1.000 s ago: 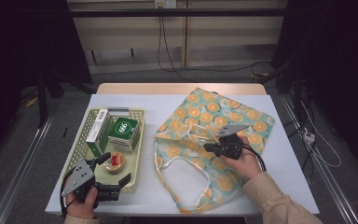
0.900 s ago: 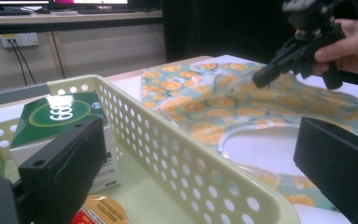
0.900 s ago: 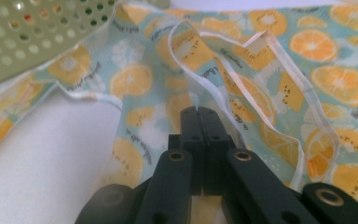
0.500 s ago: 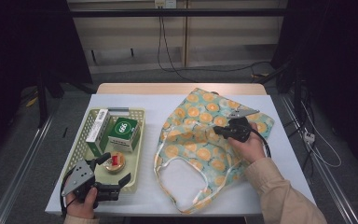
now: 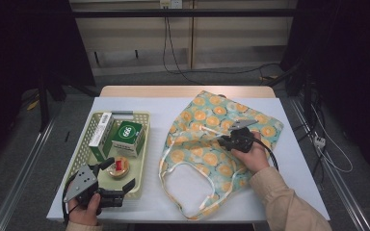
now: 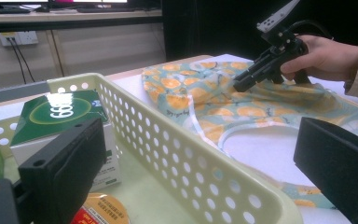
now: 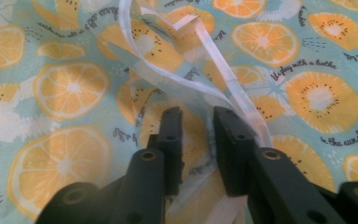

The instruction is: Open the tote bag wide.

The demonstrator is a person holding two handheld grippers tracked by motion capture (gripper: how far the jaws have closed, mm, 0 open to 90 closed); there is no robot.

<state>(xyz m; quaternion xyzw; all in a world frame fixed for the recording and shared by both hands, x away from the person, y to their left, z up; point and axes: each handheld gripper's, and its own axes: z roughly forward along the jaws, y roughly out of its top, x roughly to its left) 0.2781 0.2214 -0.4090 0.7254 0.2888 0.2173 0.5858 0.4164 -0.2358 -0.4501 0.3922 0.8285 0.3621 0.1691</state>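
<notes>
Pale-green plastic basket (image 5: 143, 144) holds two green boxes (image 5: 127, 137) and a round tin (image 5: 119, 167) — left gripper (image 5: 121, 174) straddles its wall, jaws wide. Right gripper (image 5: 220, 141), just opening, narrow gap, rests on the orange-print bag (image 5: 207, 159) mid-table.

A pale green perforated basket (image 5: 86, 144) sits on the left part of the white table (image 5: 298, 159). Inside it a long white and green box (image 5: 100, 129) lies along the far left side, a green box (image 5: 127, 137) sits just beside it, and a small round tin (image 5: 119, 167) rests nearer the front. Black cables (image 5: 173, 57) trail across the floor beyond the table.
</notes>
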